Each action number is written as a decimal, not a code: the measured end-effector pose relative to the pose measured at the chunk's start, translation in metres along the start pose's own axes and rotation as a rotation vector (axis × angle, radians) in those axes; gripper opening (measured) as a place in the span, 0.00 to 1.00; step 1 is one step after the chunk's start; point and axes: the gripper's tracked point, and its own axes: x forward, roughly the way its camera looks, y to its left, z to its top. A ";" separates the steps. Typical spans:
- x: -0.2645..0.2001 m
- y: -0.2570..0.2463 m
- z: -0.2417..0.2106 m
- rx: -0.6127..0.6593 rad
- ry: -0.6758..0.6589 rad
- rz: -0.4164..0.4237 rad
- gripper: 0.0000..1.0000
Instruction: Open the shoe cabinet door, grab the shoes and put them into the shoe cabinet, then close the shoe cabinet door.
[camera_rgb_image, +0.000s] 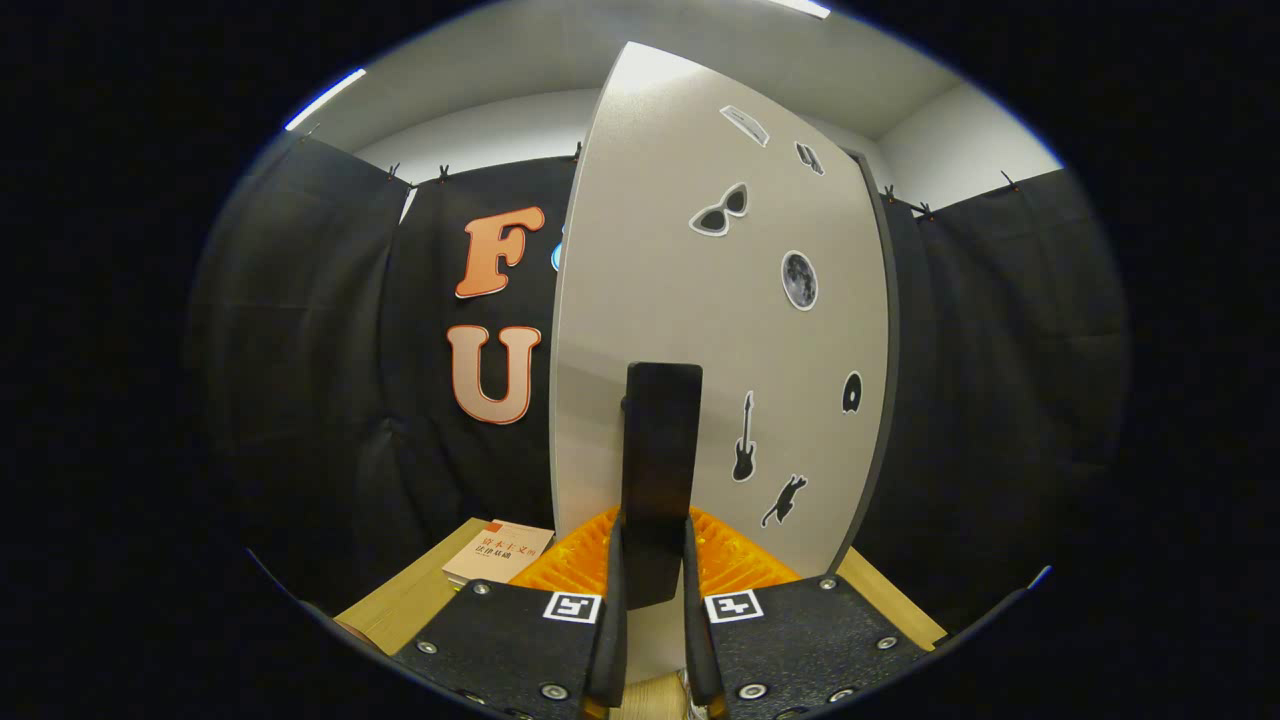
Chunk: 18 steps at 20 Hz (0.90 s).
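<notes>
The tongs clamp both fingers on the black handle of the grey, sticker-dotted shoe cabinet door.

The gripper has two black fingers with narrow, slightly curved inner pads. Behind each finger sits a flat, black, textured plate fastened with silver screws. Each plate carries a square black-and-white marker at its inner corner beside the jaws. Orange ribbed parts show just beyond the plates.

Grey stickered cabinet door, upright
</notes>
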 end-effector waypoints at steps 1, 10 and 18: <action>-0.003 -0.004 -0.002 0.004 -0.002 -0.002 0.24; -0.043 -0.051 -0.004 -0.006 -0.032 0.031 0.23; -0.054 -0.113 -0.011 0.049 -0.052 -0.002 0.14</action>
